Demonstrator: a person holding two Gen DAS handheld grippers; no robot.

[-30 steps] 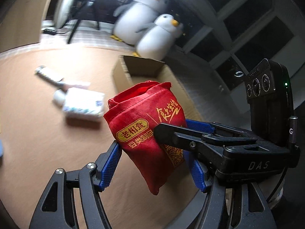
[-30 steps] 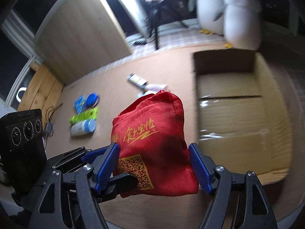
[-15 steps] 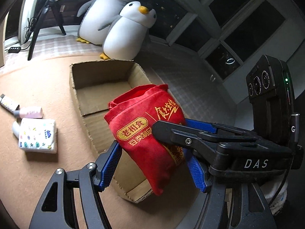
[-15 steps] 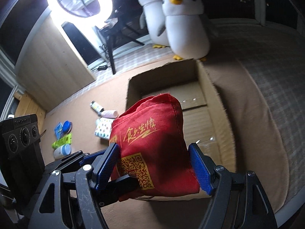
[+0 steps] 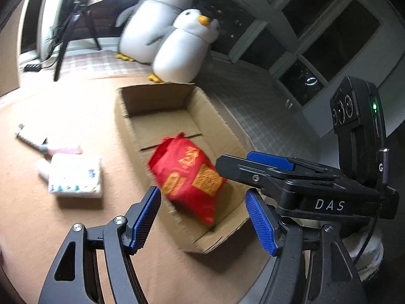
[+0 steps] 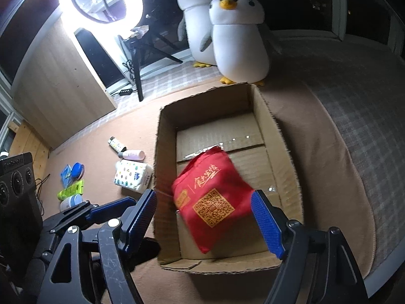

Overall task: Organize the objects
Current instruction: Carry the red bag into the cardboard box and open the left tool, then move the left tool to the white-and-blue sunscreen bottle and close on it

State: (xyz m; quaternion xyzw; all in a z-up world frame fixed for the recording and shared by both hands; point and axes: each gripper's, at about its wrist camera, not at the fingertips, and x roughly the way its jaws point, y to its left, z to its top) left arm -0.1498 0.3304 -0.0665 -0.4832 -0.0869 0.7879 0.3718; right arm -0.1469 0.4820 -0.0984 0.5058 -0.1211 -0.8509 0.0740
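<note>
A red cloth bag [image 5: 187, 177] with gold print, blurred in the left wrist view, is tilted inside the open cardboard box [image 5: 157, 98], free of all pads. My left gripper [image 5: 201, 197] hovers over the box's near end with its jaws opening and the bag beyond the blue pads, not pressed. In the right wrist view the bag [image 6: 210, 197] lies in the near half of the box [image 6: 162, 177], and my right gripper [image 6: 202, 197] stands open above it. The two grippers are side by side, the right one's fingers [image 5: 253, 162] crossing the left view.
A patterned tissue pack [image 6: 133, 176] and small tubes [image 6: 131, 154] lie on the tan mat left of the box. Blue and green containers [image 6: 71, 185] sit further left. Two plush penguins [image 6: 238, 38] stand behind the box, beside a ring light [image 6: 101, 0] on a tripod.
Both grippers carried the red bag over the box, then their pads let it go. The bag has dropped from between the pads into the box.
</note>
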